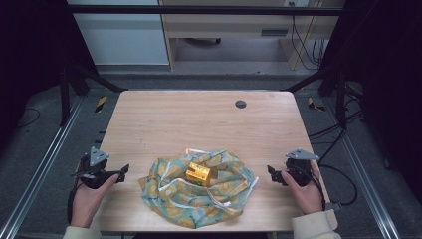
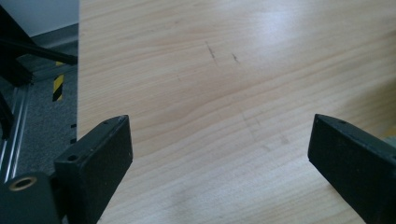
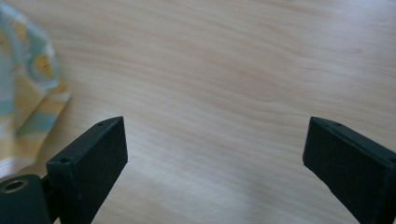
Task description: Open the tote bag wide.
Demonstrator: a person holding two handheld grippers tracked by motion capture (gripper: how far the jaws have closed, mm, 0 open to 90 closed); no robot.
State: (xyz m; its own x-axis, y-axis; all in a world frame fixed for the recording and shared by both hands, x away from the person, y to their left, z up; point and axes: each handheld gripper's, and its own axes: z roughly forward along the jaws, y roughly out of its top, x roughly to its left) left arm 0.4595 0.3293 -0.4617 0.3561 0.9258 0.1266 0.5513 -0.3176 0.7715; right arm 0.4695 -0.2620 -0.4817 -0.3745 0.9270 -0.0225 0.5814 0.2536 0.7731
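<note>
Patterned cloth hides the yellow box's base; each hand-held gripper, left and right, gapes released.

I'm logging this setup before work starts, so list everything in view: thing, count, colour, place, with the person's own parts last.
Table: one, light wood, centre of the high view.
Cloth: one, teal with a yellow fruit print and white trim, crumpled at the table's near edge, between the two grippers.
Box: one, small, golden yellow, resting on top of the cloth.
Round plug: one, dark grey, set in the table's far right part.
Hands: two, the left hand and right hand, entering from the bottom, cream sleeves.
Left gripper: one, black, jaws wide apart over bare wood, left of the cloth.
Right gripper: one, black, jaws wide apart, right of the cloth.
</note>
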